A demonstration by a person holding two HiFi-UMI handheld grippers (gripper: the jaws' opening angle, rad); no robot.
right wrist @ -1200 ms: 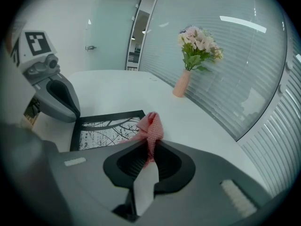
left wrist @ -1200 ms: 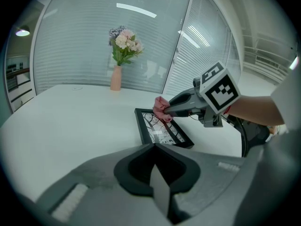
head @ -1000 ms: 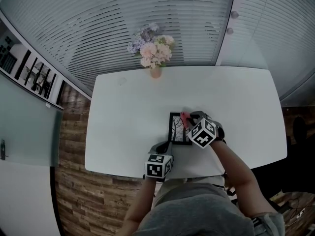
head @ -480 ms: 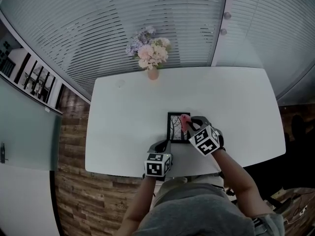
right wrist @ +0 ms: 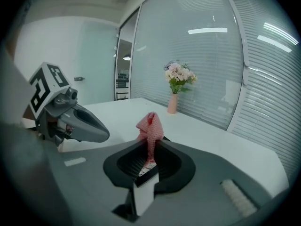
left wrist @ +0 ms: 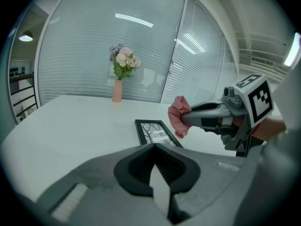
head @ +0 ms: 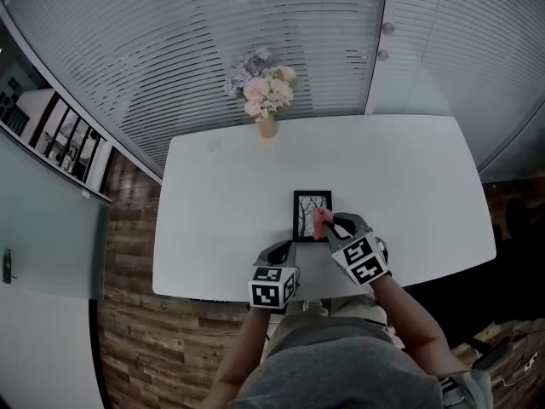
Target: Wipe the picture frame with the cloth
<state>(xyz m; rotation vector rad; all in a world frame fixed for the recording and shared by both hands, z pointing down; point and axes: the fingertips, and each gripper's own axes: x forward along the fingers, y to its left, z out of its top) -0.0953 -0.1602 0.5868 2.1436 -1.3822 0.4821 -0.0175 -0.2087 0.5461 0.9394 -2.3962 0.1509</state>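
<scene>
1 corner of picture frame [head: 306, 210] hidden behind cloth [head: 321, 219] pinched in right gripper [head: 329, 225]; left gripper [head: 285, 247] closed, empty.

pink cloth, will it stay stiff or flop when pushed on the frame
Probably floppy: the pink cloth crumples in soft folds in the shut right hand-held gripper. Likely light, so it should drag over the picture frame without shoving it.

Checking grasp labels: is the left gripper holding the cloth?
No, the left gripper is shut on nothing; the right gripper pinches the pink cloth.
</scene>
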